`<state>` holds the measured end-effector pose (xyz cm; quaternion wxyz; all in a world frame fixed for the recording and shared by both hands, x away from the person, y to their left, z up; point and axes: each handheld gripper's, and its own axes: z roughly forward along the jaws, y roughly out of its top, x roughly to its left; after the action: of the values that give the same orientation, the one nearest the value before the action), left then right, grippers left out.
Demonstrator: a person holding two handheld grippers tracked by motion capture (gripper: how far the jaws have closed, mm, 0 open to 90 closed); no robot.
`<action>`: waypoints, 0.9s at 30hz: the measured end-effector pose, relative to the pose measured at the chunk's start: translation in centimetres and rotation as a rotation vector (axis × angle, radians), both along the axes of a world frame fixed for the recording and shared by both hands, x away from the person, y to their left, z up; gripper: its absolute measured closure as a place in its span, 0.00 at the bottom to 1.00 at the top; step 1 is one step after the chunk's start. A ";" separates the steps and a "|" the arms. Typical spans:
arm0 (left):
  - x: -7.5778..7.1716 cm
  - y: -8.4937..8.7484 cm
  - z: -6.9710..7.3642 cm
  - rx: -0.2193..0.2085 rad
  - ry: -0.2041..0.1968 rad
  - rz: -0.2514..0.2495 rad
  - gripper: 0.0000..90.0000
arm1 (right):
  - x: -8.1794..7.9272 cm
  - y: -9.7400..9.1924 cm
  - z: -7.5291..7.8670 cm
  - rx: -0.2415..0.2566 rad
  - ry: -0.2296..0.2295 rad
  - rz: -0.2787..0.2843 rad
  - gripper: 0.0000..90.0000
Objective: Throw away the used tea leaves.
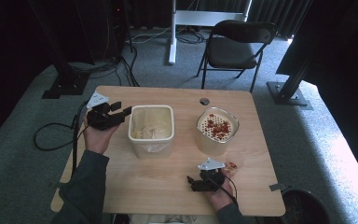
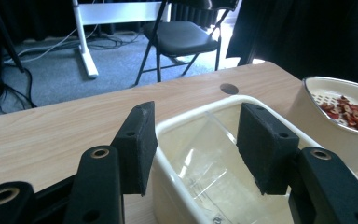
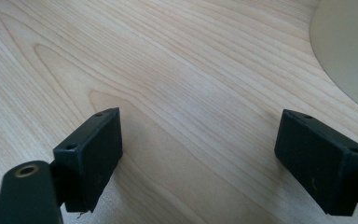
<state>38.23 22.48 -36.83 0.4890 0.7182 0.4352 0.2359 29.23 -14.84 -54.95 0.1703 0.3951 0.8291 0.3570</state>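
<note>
While the left gripper [image 2: 193, 149] straddles the near-left wall of the cream tub [image 2: 177, 196], jaws apart and seemingly not pressing, the step looks like taking hold; next, close on the rim. Right gripper [image 3: 198, 158] rests open, empty, on the table [image 1: 158, 186]. No writing readable.

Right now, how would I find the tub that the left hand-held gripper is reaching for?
Look at the wooden table. Two cream containers stand in its middle: go to the left one, the tub, where the left hand-held gripper has one jaw on each side of the rim, not pressing. It is square-cornered with clear plastic inside, while the round pot beside it has a holed insert with red bits on it.
</note>
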 end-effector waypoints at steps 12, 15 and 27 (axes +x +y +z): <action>-3.9 -2.9 -0.8 0.084 -0.070 -0.069 0.51 | -0.1 -0.1 0.1 -0.002 0.004 0.011 0.19; -4.7 -3.9 -1.0 0.103 -0.083 -0.098 0.51 | -0.1 -0.1 0.2 -0.004 0.007 0.013 0.21; -5.8 -6.1 -3.6 0.135 -0.091 -0.139 0.51 | -0.6 0.3 0.6 -0.018 0.021 0.025 0.37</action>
<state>32.46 16.37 -40.47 0.4739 0.7665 0.3450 0.2625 28.68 -14.57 -54.33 0.1604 0.3870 0.8389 0.3475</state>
